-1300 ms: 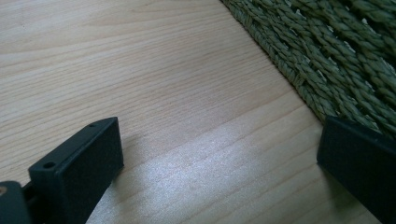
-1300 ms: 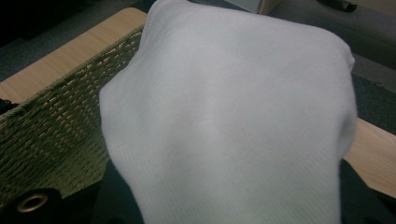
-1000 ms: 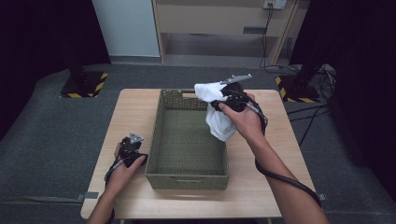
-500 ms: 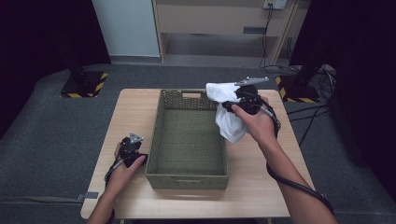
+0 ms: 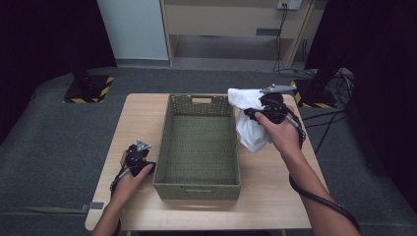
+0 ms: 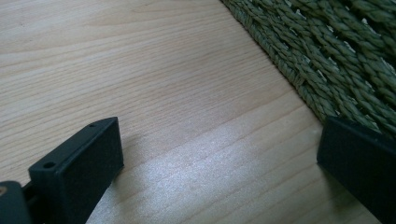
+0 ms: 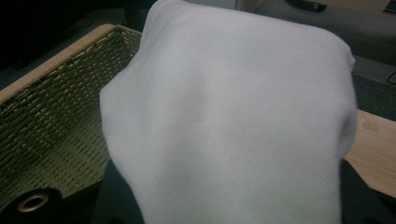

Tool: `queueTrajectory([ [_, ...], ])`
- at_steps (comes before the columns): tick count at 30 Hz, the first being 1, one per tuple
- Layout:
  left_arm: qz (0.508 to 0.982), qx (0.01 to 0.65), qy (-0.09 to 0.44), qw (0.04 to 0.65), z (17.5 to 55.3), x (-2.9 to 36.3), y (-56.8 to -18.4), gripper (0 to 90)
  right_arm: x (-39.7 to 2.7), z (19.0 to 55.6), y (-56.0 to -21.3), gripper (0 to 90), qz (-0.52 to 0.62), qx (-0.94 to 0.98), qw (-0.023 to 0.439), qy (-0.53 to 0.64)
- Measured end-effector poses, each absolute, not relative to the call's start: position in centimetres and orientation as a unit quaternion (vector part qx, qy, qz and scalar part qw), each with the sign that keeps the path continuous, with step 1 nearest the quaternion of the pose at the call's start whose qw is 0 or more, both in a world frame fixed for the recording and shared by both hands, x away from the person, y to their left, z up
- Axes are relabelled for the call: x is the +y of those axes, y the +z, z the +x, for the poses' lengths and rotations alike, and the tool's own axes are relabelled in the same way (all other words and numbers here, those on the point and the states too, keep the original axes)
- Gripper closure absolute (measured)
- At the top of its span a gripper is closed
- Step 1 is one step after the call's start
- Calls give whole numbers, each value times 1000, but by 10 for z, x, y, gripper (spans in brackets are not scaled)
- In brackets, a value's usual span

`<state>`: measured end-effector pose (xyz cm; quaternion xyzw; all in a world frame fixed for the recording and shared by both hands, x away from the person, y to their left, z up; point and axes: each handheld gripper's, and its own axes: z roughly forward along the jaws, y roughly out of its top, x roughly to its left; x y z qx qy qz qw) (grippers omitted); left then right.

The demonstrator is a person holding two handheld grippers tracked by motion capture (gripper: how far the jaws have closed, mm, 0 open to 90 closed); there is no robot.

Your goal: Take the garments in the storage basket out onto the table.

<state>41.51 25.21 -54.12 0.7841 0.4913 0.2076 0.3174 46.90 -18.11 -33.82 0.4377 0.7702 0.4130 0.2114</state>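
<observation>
Over the far right corner of the basket, the white cloth (image 5: 250, 123) hangs from your right hand-held gripper (image 5: 255, 112), clenched on its upper part; the bunched top drapes over the jaws and the loose end dangles down just outside the basket's right wall, above the desk. In the right gripper view the cloth (image 7: 233, 116) covers the jaws, with the woven wall of the green basket (image 7: 51, 112) at the left and a strip of desk (image 7: 373, 149) at the right. The basket (image 5: 199, 184) sits in the middle of the light wooden desk (image 5: 275, 196), long side running away from you, with a handle slot in its far wall. Your left hand-held gripper (image 5: 139, 153) rests low on the desk just beside the basket's near left corner, well apart from the cloth; the left gripper view shows it released, jaws spread wide over bare wood (image 6: 187, 116), with the woven wall (image 6: 327, 56) close by one jaw
</observation>
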Motion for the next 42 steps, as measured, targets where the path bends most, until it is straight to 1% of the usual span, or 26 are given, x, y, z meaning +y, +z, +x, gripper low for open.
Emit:
queueTrajectory([
  [14, 784, 491, 208, 317, 415, 252, -541, 0, -204, 466, -347, 501, 457, 759, 213, 412],
  [30, 783, 492, 208, 318, 415, 252, -541, 0, -229, 471, -361, 501, 485, 746, 216, 401],
  [42, 784, 491, 207, 317, 415, 252, -541, 0, -237, 490, -375, 503, 512, 734, 229, 384],
])
